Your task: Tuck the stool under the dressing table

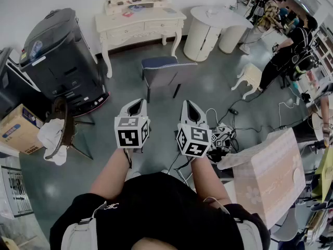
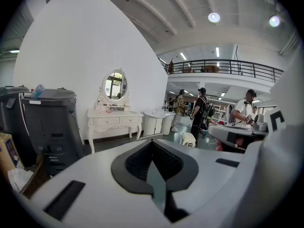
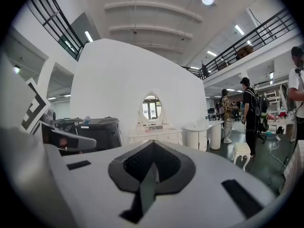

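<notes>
Both grippers, left (image 1: 137,104) and right (image 1: 189,106), are shut with nothing between the jaws, well short of the dressing table (image 1: 140,21). The cream stool (image 1: 251,77) stands far off to its right. Best to open the jaws, grip under the seat edge, and steer round the blue chair (image 1: 165,69).

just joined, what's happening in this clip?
A person stands back from the dressing table with a gripper in each hand. The left gripper and right gripper are both shut and empty, held side by side in the air and touching nothing. A cream stool stands on the floor off to the right, away from the table. A blue-seated chair stands in front of it. Nothing is tucked under yet.
</notes>
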